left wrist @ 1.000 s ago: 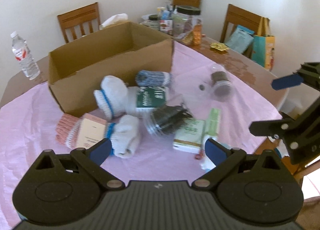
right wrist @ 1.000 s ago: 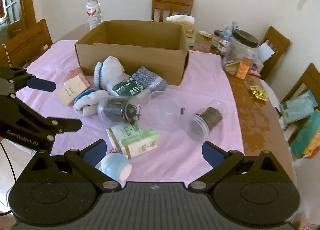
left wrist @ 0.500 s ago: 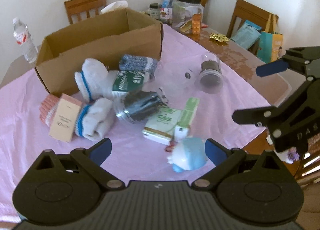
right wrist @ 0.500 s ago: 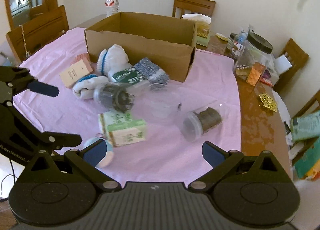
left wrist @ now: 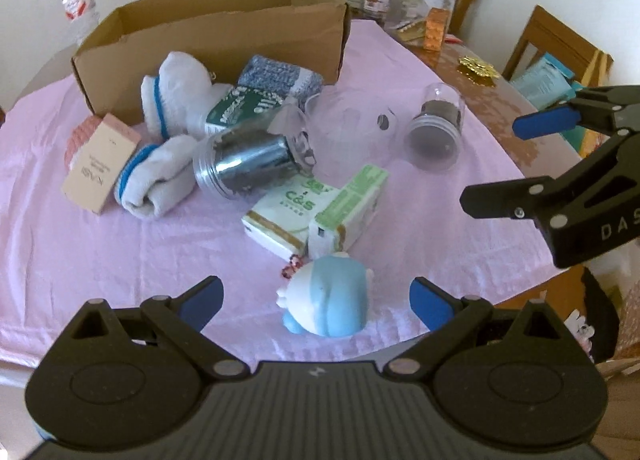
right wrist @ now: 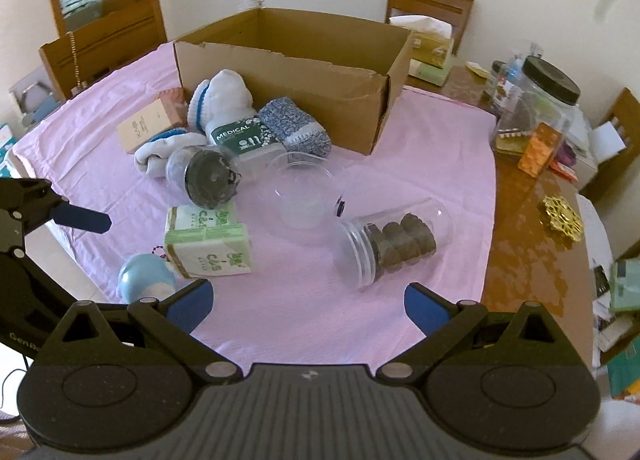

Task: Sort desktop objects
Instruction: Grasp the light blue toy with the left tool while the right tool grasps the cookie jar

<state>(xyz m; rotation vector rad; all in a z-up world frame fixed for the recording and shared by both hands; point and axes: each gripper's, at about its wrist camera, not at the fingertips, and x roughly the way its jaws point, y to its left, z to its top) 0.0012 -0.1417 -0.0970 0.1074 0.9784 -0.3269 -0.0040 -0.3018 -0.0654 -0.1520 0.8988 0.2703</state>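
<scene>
On the pink tablecloth point(left wrist: 80, 260) everything sat in one heap in front of the open cardboard box point(left wrist: 224, 40), so here's how it looked left to right. Far left was a small pink carton point(left wrist: 102, 162), print too blurry for me to read, leaning on rolled white socks with blue bands point(left wrist: 160, 176). Those I figured would be soft and light, so I could squeeze them anywhere around the middle. Next came a green pack marked "MEDICAL" point(right wrist: 244, 136), then a clear jar lying on its side with dark stuff inside point(left wrist: 248, 164). Hard, slick plastic that looked ready to roll, so I'd have pinched it across the body near the ribbed neck. Below it were tissue packs printed "C&S" point(left wrist: 292, 208), squishy and easy. A blue and white plush toy point(left wrist: 326, 306) lay right in front of my left gripper point(left wrist: 316, 298), touching nothing, and it looked like the easiest soft grab. Further right was another clear jar holding dark round discs point(right wrist: 392, 246). Both my left gripper and right gripper point(right wrist: 306, 306) were spread wide and holding nothing.
</scene>
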